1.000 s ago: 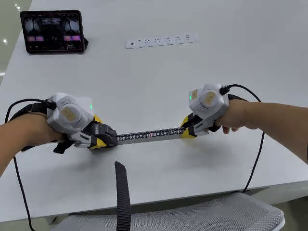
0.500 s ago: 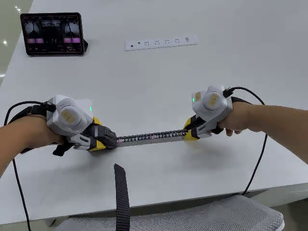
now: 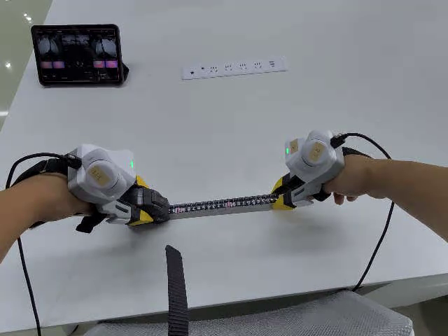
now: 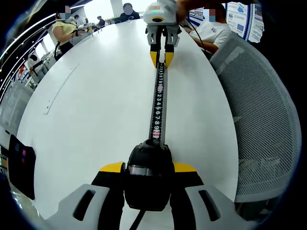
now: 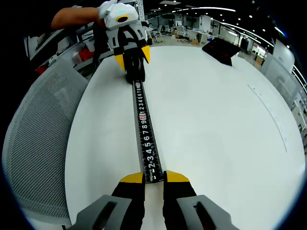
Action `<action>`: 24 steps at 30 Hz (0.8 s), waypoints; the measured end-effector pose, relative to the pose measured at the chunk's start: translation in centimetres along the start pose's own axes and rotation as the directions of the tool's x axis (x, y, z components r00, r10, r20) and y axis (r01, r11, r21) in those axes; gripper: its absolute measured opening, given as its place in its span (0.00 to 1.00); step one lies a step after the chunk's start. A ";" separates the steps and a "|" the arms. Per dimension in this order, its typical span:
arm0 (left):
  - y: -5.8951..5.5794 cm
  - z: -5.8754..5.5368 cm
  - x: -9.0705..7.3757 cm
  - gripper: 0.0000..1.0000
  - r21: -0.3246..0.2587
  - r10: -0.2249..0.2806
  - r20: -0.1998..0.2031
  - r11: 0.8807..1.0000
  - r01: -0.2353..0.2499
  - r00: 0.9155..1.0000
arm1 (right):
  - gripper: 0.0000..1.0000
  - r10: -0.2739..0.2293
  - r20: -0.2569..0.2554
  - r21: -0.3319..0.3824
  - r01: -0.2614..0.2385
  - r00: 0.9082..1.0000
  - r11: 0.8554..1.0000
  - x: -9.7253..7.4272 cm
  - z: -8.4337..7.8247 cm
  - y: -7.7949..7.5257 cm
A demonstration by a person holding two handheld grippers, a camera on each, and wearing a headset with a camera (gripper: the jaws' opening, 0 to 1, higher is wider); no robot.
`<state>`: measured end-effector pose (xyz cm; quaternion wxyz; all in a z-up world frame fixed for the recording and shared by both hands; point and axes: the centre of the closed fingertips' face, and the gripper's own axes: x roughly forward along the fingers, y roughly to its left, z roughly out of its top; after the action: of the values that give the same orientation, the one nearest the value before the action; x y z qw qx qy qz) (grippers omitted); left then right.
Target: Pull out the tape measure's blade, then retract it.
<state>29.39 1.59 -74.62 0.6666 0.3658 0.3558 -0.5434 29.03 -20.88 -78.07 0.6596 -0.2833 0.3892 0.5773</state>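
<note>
Since a second ago my right gripper [image 3: 280,201] has drawn a little farther from the left gripper [image 3: 142,206], and the blade [image 3: 224,205] stretched between them has grown slightly longer. Part of the shift is only my headset dipping, since the tablet [image 3: 77,54] and power strip [image 3: 234,68] slid down the head view together. The left gripper's jaws are clamped on the black tape measure [image 4: 149,175], which sits right between its yellow tips. From there the blade runs straight ahead, low over the white table [image 3: 231,133], to the other gripper. The right gripper's jaws are pinched together on the blade's free end, just at its tips, with the printed numbers running away toward the tape measure. I judge the pull-out to be under way or nearly done: a short run of blade is out, straight and flat, though I can't tell how much more is wanted. Retraction is entirely left. For that I'd bring the right gripper back toward the left, feeding the blade in under control rather than letting it snap.
</note>
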 end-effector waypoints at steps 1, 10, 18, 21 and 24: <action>0.0 0.0 0.0 0.31 0.001 0.000 0.000 1.000 0.000 1.000 | 0.10 -0.001 0.000 0.001 0.001 1.000 1.000 0.0 -0.1 0.0; 0.0 0.0 0.0 0.31 0.002 0.000 0.000 1.000 0.000 1.000 | 0.10 -0.008 0.000 0.011 0.008 1.000 1.000 -0.5 -0.7 -0.1; -0.1 0.1 0.0 0.31 0.002 0.000 -0.002 1.000 0.000 1.000 | 0.10 -0.012 0.002 0.018 0.012 1.000 1.000 -0.9 -1.1 -0.1; -0.1 0.1 0.0 0.31 0.002 0.000 -0.002 1.000 0.000 1.000 | 0.10 -0.013 -0.001 0.017 0.013 1.000 1.000 -1.0 -1.2 0.0; -0.1 0.1 0.0 0.31 0.001 -0.001 -0.002 1.000 0.001 1.000 | 0.10 -0.013 -0.003 0.015 0.013 1.000 1.000 -1.1 -1.2 0.1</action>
<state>29.29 1.49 -74.57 0.6656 0.3665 0.3563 -0.5437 28.66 -22.51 -77.77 0.6650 -0.2814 0.3927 0.5696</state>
